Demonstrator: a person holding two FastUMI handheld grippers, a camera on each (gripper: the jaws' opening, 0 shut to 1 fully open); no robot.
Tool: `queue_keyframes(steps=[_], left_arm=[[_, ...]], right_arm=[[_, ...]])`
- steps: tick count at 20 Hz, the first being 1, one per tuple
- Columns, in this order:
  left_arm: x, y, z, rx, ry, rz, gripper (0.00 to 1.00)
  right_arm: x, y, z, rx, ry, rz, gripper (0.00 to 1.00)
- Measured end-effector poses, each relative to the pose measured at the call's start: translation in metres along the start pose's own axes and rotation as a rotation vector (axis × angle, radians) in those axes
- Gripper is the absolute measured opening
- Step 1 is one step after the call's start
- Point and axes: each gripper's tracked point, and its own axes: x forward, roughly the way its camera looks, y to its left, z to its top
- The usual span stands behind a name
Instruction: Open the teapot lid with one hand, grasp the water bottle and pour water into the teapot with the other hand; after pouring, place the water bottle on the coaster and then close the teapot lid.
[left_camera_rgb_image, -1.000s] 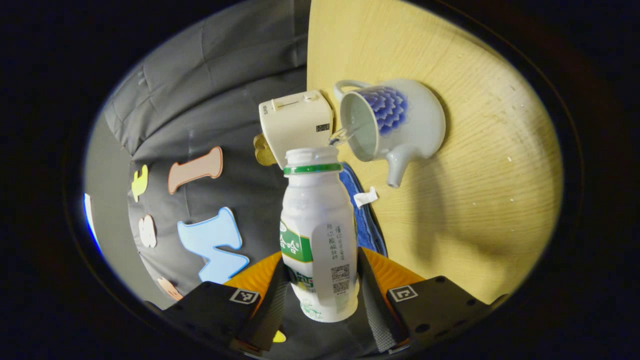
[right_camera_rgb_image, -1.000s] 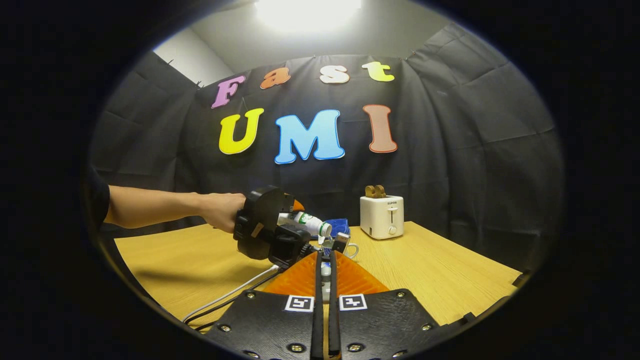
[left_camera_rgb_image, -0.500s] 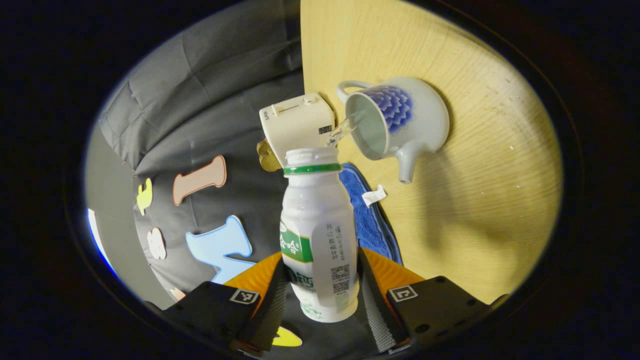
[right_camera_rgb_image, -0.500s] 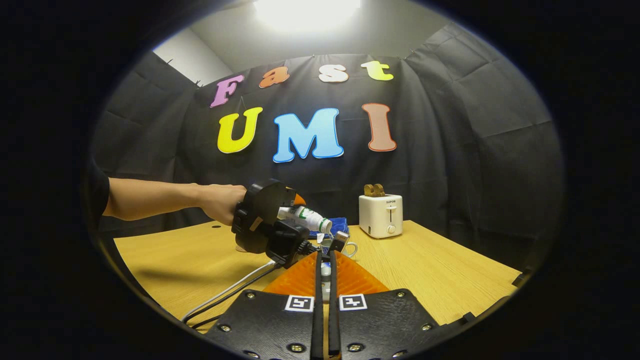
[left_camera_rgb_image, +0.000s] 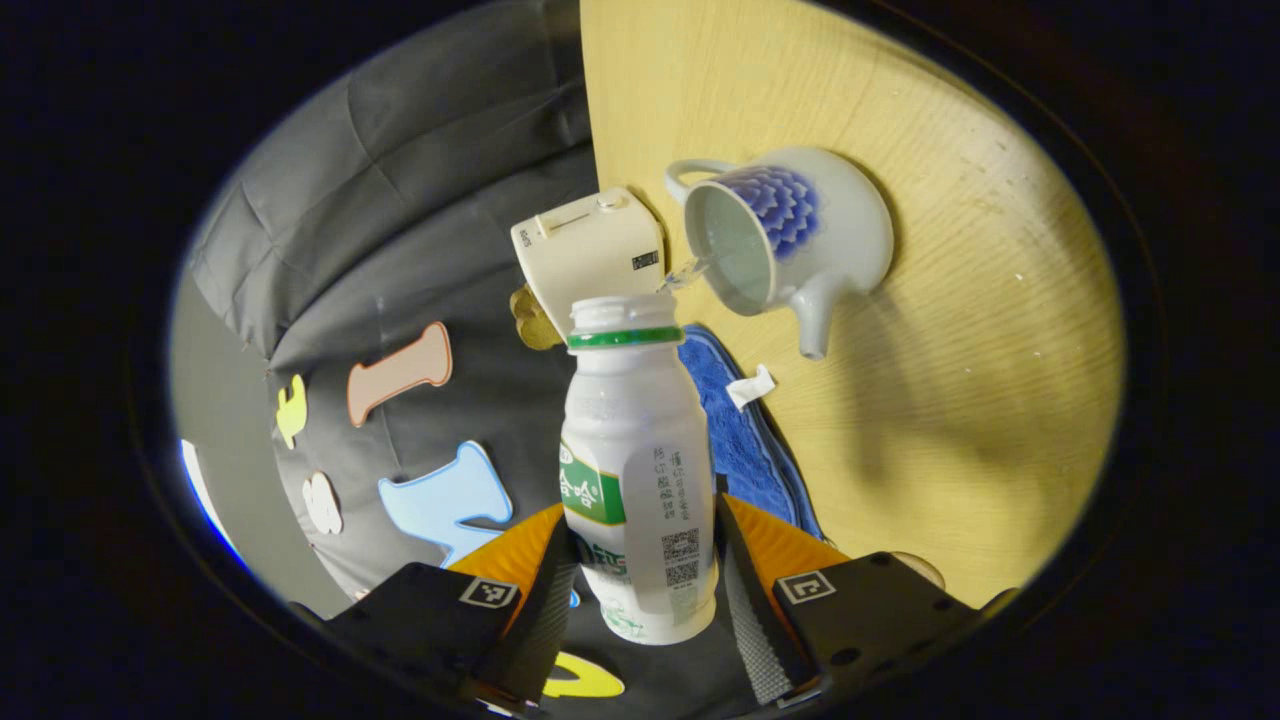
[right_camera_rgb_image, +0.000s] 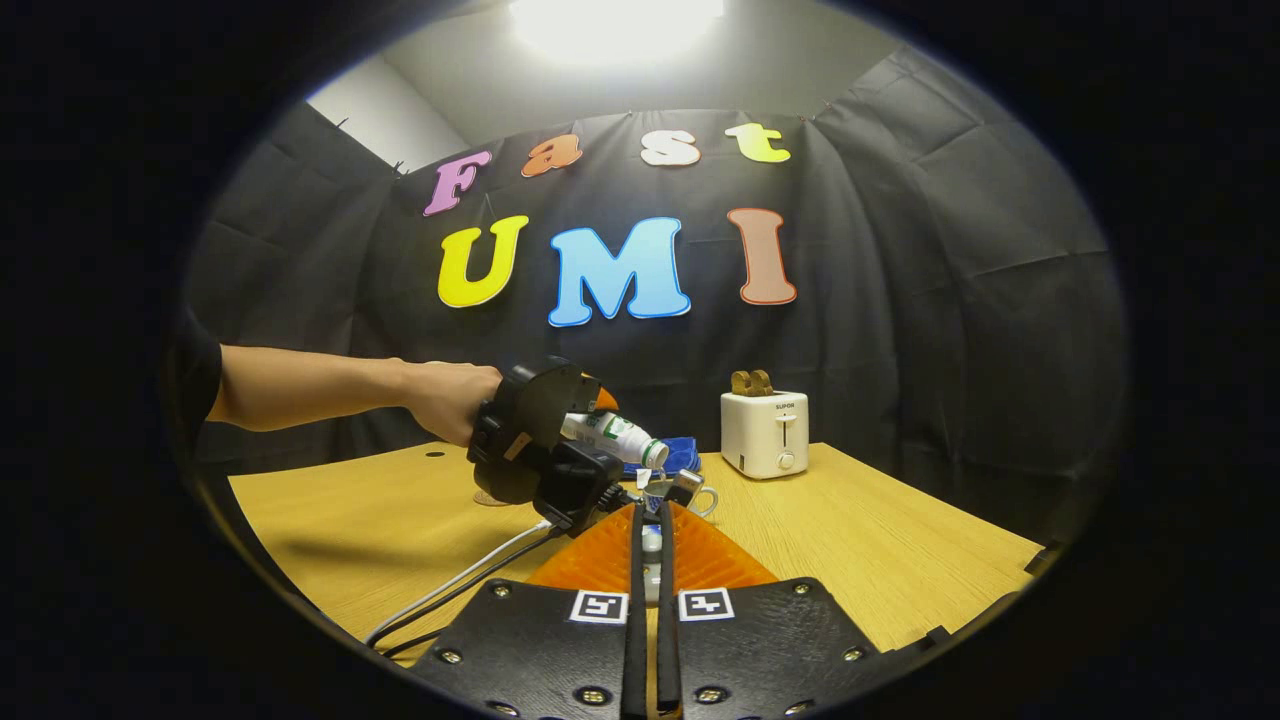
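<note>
Since a second ago: teapot (left_camera_rgb_image: 790, 235) sits slightly higher in the left gripper view, more of the blue cloth (left_camera_rgb_image: 735, 430) shows, and the bottle's tilt reads steeper in the right gripper view.

Left gripper (left_camera_rgb_image: 640, 590): jaws closed on the lower body of the water bottle (left_camera_rgb_image: 635, 470), one finger each side; bottle uncapped, mouth aimed at the open teapot, a thin stream crossing to its rim. Thin plastic, light and lightening; judged squeezable and smooth, so hold low and firm without crushing.

Right gripper (right_camera_rgb_image: 650, 560): jaws nearly together; a small pale piece shows between the fingers, probably the lid (right_camera_rgb_image: 651, 540), though I cannot tell for sure.

Teapot: glazed ceramic, blue flower, lid off, upright on the wooden surface (left_camera_rgb_image: 980, 300); judged heavy, slick, chip-prone.

Behind: cream toaster (right_camera_rgb_image: 764, 433). Blue cloth lies beside the teapot, possibly the coaster.
</note>
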Motion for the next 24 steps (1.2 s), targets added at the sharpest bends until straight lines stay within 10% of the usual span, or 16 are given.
queue_keyframes(steps=[24], left_arm=[[-0.0028, 0.0076, 0.003, 0.038, 0.005, 0.015, 0.79]], right_arm=[[-0.0075, -0.0037, -0.0024, 0.005, 0.008, -0.016, 0.04]])
